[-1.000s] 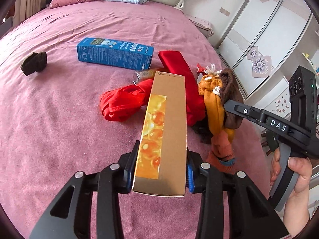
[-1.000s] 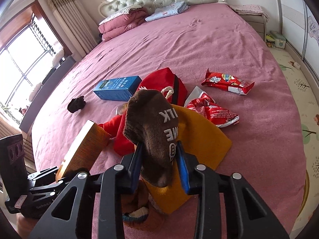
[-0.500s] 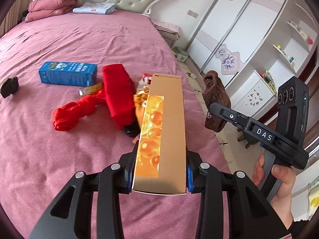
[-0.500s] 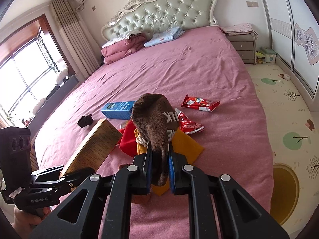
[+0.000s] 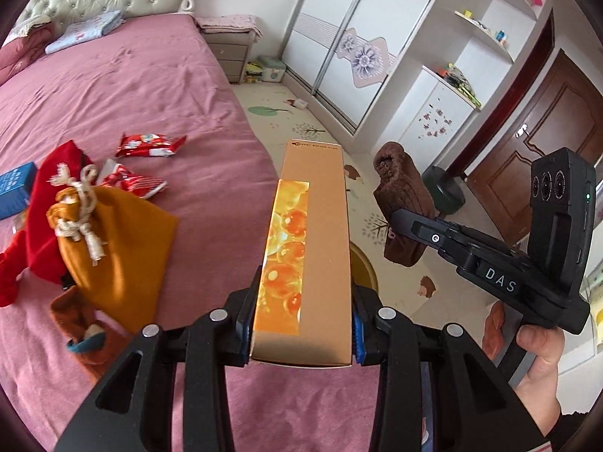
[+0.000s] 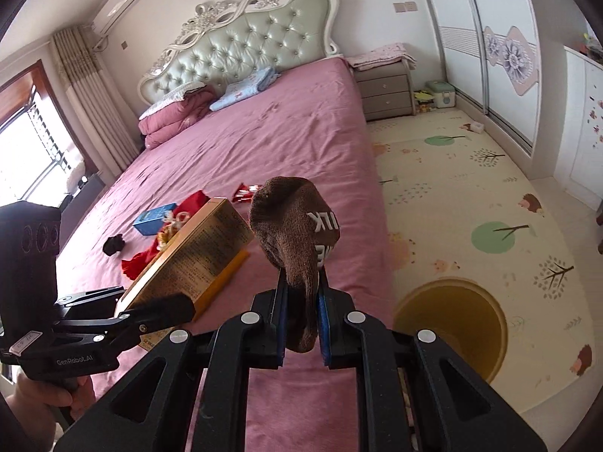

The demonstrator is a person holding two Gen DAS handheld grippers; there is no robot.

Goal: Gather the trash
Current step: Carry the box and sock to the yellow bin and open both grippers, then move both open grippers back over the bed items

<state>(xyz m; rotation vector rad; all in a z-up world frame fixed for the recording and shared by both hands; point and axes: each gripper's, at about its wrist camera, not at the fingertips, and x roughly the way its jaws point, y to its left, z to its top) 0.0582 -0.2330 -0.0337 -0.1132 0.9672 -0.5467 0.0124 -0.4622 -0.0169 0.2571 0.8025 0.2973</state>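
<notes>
Left jaws (image 5: 301,333) clamp a tan carton (image 5: 311,233) by its near end. Right jaws (image 6: 301,324) pinch a brown sock (image 6: 297,237). Pink bed (image 5: 150,86) below; red snack wrappers (image 5: 149,145) at 10 o'clock, orange pouch (image 5: 120,241) at 9. Patterned floor mat (image 6: 471,196) at 2; yellow bin (image 6: 452,320) at 3; white wardrobe (image 5: 339,19) at 1.

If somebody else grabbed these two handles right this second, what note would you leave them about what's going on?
Left gripper: shut on the long gold box, lifted off the bed.
Right gripper: shut on a brown sock, also in the air.
A yellow bin stands open on the floor mat beside the bed, probably the drop spot.
Nothing visibly binned yet.
Left on the bed: two red snack wrappers, blue box, small dark item, plus orange pouch and red cloth.
</notes>
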